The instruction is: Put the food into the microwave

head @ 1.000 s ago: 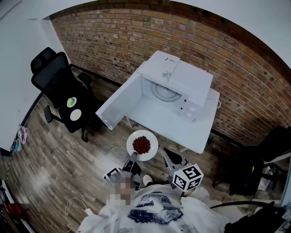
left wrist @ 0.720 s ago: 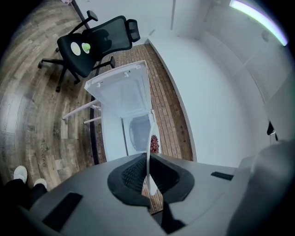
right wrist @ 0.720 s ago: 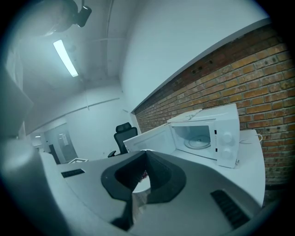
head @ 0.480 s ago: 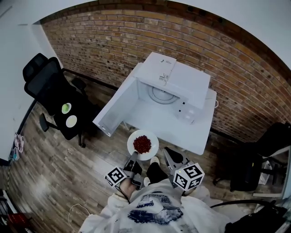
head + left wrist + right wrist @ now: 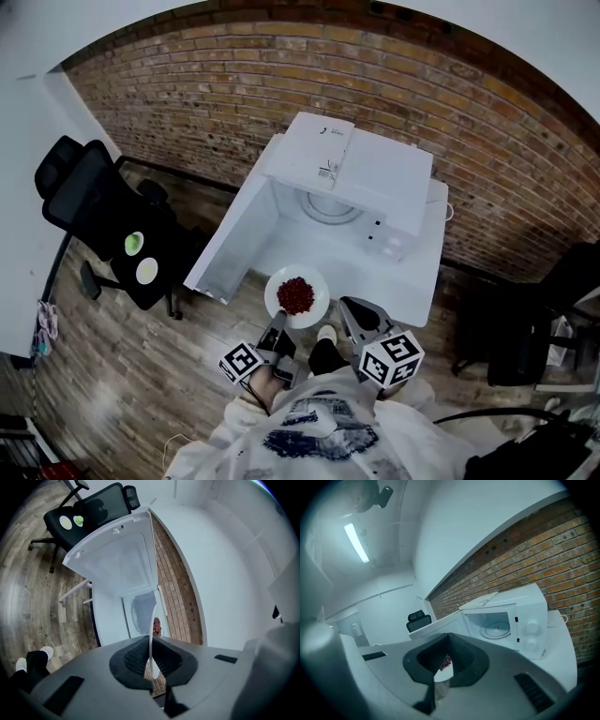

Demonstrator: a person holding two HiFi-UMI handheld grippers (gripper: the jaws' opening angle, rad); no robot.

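Brought nearer the microwave (image 5: 384,173) than a second ago: plate (image 5: 278,302) of red food (image 5: 296,294), both grippers along with it. Held now over the table's (image 5: 412,286) near edge, toward its left corner, straight in front of the open cavity and not yet inside. Pinched at the near-left rim by the left gripper (image 5: 277,328), claw all but closed, only the thin white edge between the pads in the left gripper view. Clamped at the near-right rim by the right gripper (image 5: 343,314), claw narrow likewise, a wedge of plate and a bit of food showing between the pads in the right gripper view. Heaped at the plate's middle, clear of the rim: food. Swung wide to the left, out past the table's left edge: door (image 5: 230,246). Lying bare on the cavity floor: round turntable (image 5: 328,208). Set toward the table's back edge, close to the brick wall (image 5: 187,103): microwave body, knobs (image 5: 389,246) on its right front. Standing well off to the left on the wood floor (image 5: 112,356): black chair (image 5: 89,202), two pale discs (image 5: 147,271) on its seat. Showing just below the plate, between the grippers: white shoe (image 5: 326,334).
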